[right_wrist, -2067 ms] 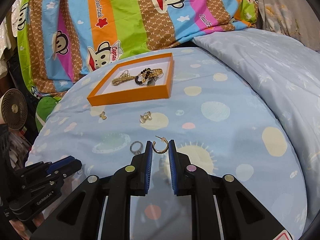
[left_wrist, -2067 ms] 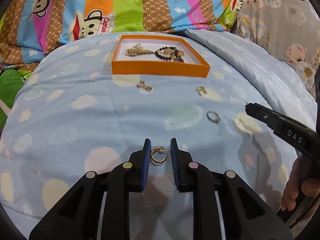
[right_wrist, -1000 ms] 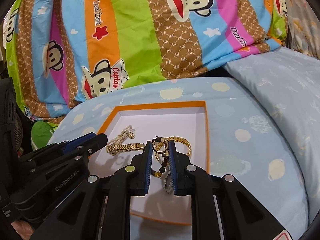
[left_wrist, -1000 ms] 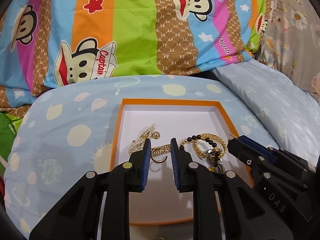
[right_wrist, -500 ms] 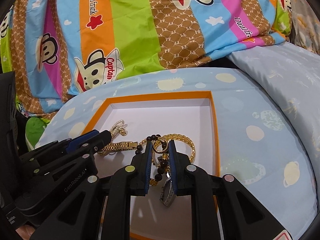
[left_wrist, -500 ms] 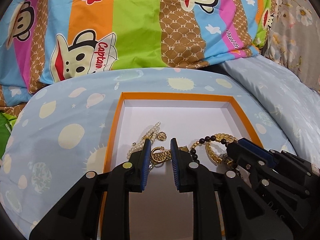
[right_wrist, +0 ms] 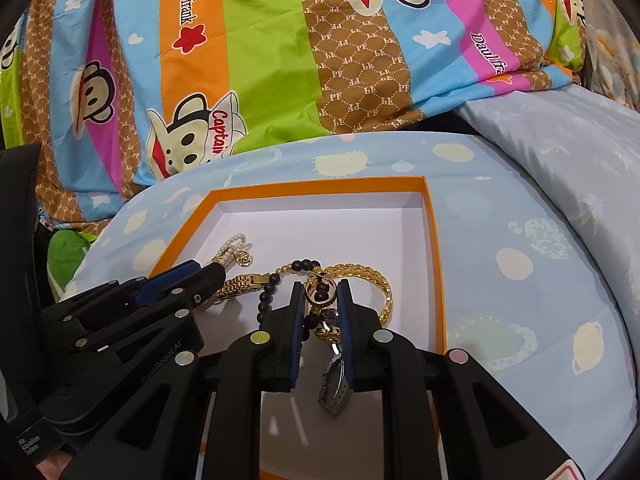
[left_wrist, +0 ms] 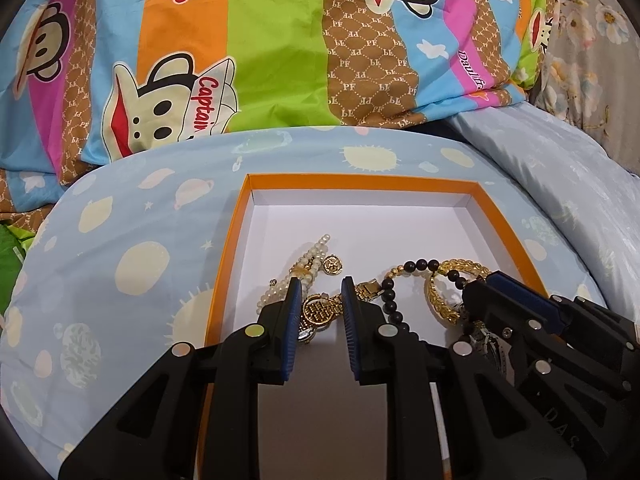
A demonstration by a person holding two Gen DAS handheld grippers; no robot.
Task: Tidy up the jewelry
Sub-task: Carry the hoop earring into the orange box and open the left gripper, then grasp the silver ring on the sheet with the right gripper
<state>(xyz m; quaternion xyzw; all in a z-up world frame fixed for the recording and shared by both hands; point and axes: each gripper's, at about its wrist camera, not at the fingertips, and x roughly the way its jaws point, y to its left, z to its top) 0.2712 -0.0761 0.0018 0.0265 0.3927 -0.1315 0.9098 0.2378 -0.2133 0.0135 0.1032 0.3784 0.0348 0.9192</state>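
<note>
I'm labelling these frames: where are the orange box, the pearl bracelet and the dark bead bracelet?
orange box (left_wrist: 234, 240): left wrist view, left rim.
pearl bracelet (left_wrist: 316, 254): left wrist view, upper bead strands.
dark bead bracelet (right_wrist: 267, 294): right wrist view, left run of beads.

Both views are bright and evenly lit from overhead, with colours vivid on the striped cover (left_wrist: 260, 52). Soft shadows fall beneath the left claw (left_wrist: 320, 308) and right claw (right_wrist: 319, 304) onto the white floor of the orange box (left_wrist: 360, 178). Focus is sharp at the centre. Fisheye bending curves the bed's edges, and black vignetting fills the corners.
</note>
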